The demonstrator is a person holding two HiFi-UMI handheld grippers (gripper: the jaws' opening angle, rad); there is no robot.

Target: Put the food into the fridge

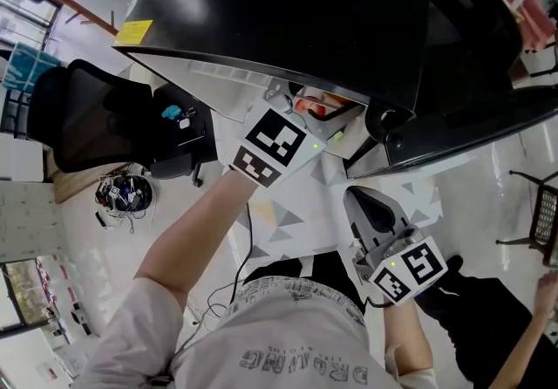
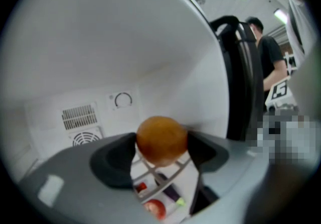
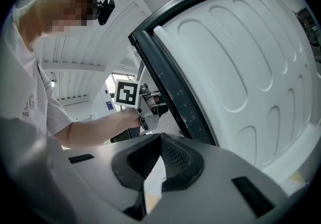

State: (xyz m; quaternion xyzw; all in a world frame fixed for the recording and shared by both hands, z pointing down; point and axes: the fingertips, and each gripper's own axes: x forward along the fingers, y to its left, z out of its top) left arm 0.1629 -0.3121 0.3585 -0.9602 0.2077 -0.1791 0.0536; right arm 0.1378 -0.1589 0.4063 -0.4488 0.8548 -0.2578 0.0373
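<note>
The left gripper is clamping a round orange-brown fruit, with a dark pad pressing on the fruit at its nine o'clock side and another at its three o'clock side. Gripper and fruit are reaching inside the fridge, where the fruit is hanging in the air above a wire shelf at its six o'clock. Two red items and a purple item are lying lower down, beneath that shelf. On the white back wall, a dial is showing at eleven o'clock from the fruit, a vent grille at ten o'clock and a round fan grille at nine o'clock.

The right gripper is waiting outside the fridge with its jaws closed tip to tip and nothing between them. In the right gripper view, the open door is filling the field from twelve to four o'clock, its white moulded inner face turned toward the camera, and its dark seal is running along the edge at twelve o'clock from the jaws.
</note>
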